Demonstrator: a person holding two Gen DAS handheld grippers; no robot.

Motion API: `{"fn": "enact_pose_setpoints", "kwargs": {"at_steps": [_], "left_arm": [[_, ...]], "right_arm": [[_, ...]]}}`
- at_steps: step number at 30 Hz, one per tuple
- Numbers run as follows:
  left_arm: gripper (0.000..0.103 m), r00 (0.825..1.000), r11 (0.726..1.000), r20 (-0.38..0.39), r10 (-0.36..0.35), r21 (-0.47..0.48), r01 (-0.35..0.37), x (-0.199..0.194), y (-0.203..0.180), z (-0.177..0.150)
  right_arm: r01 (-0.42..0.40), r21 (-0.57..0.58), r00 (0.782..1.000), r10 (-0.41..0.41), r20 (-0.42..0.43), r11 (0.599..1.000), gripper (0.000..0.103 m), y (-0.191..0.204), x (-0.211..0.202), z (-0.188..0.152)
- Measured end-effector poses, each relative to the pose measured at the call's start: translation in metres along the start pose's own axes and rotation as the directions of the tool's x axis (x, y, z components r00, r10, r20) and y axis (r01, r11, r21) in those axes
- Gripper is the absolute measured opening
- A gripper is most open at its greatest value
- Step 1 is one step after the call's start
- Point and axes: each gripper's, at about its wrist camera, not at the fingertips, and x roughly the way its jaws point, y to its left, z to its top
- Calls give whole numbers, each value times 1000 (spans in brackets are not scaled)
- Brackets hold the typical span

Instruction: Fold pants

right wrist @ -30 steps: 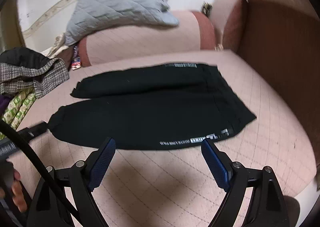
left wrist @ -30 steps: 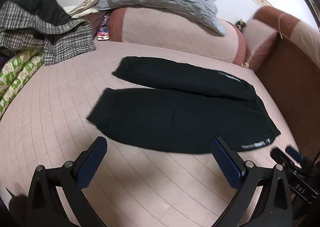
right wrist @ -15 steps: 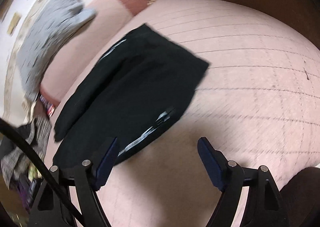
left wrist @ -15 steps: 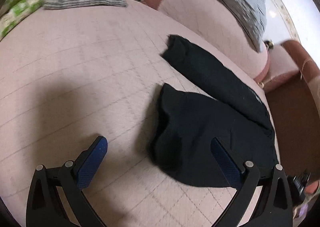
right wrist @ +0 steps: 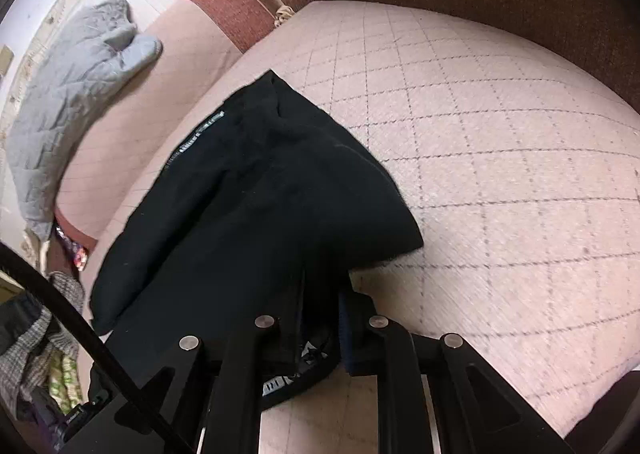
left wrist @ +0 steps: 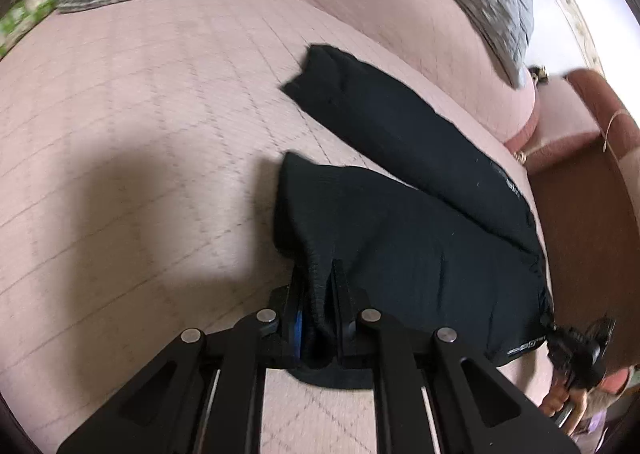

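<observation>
While black pants (left wrist: 420, 238) lie spread on a pink quilted sofa seat (left wrist: 140, 134), both tongs bite into their near edge. Toward the left, the left gripper (left wrist: 318, 306) is clamped on the ribbed cuff of the near leg, cloth bunched between its pads. The far leg lies flat behind it, untouched. Toward the right, the right gripper (right wrist: 320, 318) is closing on the waistband corner, lettered fabric already pinched between its jaws. Both holds look shallow, so the cuff or waistband could slip free on lifting. If the two hands rise unevenly, the near leg may sag or twist, landing crooked over the far leg and spoiling the fold.
</observation>
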Motion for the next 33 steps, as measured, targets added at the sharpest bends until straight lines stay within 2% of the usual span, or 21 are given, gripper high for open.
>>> {"fn": "enact_pose_setpoints", "kwargs": {"at_steps": [4, 12, 17, 19, 20, 22, 24, 25, 26, 28, 31, 33], "left_arm": [[10, 1000, 999, 10, -23, -31, 23, -21, 0, -8], [10, 999, 997, 26, -38, -70, 40, -68, 0, -31], [13, 1000, 997, -24, -4, -74, 3, -69, 17, -65], [15, 998, 998, -50, 37, -40, -39, -64, 23, -77], [15, 997, 997, -45, 68, -22, -69, -66, 25, -80], [15, 994, 994, -10, 111, 22, -111, -80, 28, -84], [19, 993, 993, 44, 110, 36, -111, -101, 31, -82], [27, 991, 992, 74, 110, 45, -114, -111, 33, -80], [37, 987, 991, 109, 114, 58, -121, -121, 32, -76], [49, 980, 988, 170, 105, 96, -122, -132, 25, -61], [51, 984, 985, 164, 76, 139, -99, -122, 8, -32], [54, 987, 981, 158, 39, 183, -68, -103, -12, -7]], "right_arm": [[-53, -9, 999, 53, 1, 999, 13, -2, -23, -6], [-93, -10, 996, 93, 8, 996, 12, -14, -69, -18], [-105, 40, 994, 106, -24, 994, 13, -46, -88, -38], [-85, 41, 995, 87, -39, 996, 18, -54, -87, -43], [-60, 39, 997, 62, -38, 997, 24, -57, -87, -44], [17, 46, 1000, -18, 3, 999, 25, -63, -96, -43], [56, 46, 997, -59, 54, 997, 52, -66, -113, -38], [79, 43, 992, -83, 94, 996, 55, -66, -122, -36], [109, 24, 984, -112, 141, 994, 55, -64, -132, -32], [159, -91, 970, -138, 202, 983, 56, -43, -141, -24], [122, -239, 982, -81, 172, 963, 57, -8, -126, -15], [56, -370, 994, -17, 106, 928, 57, 22, -103, -5]]}}
